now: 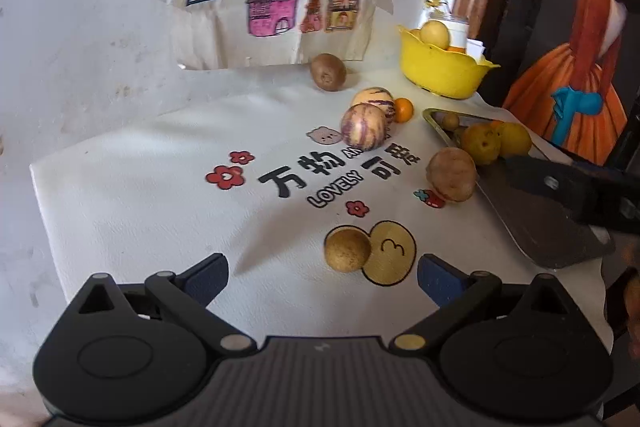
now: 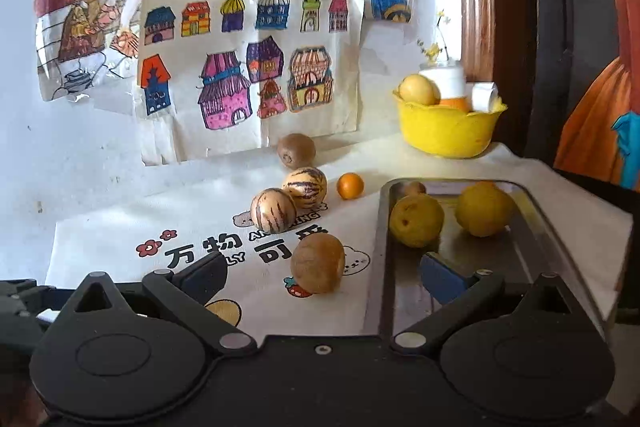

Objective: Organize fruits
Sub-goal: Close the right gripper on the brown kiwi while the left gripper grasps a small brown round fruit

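Fruits lie scattered on a white printed cloth (image 1: pixel 140 195). A small tan round fruit (image 1: pixel 347 250) rests just ahead of my open left gripper (image 1: pixel 322 277), nearer its right finger. A larger tan fruit (image 2: pixel 318 263) sits between the fingers of my open right gripper (image 2: pixel 326 277), untouched. Two striped melons (image 2: pixel 273 209) (image 2: pixel 305 185), a kiwi (image 2: pixel 296 151) and a small orange (image 2: pixel 350 186) lie farther back. On the metal tray (image 2: pixel 532 243) at the right are two yellow fruits (image 2: pixel 416 220) (image 2: pixel 484 209) and a small brown one (image 2: pixel 415 188).
A yellow bowl (image 2: pixel 448 133) with a yellow fruit and white containers stands at the back right. Children's drawings (image 2: pixel 248 67) hang on the white wall behind. A dark frame with an orange-dress painting (image 1: pixel 576 75) borders the right. The right gripper's arm (image 1: pixel 576 191) reaches over the tray.
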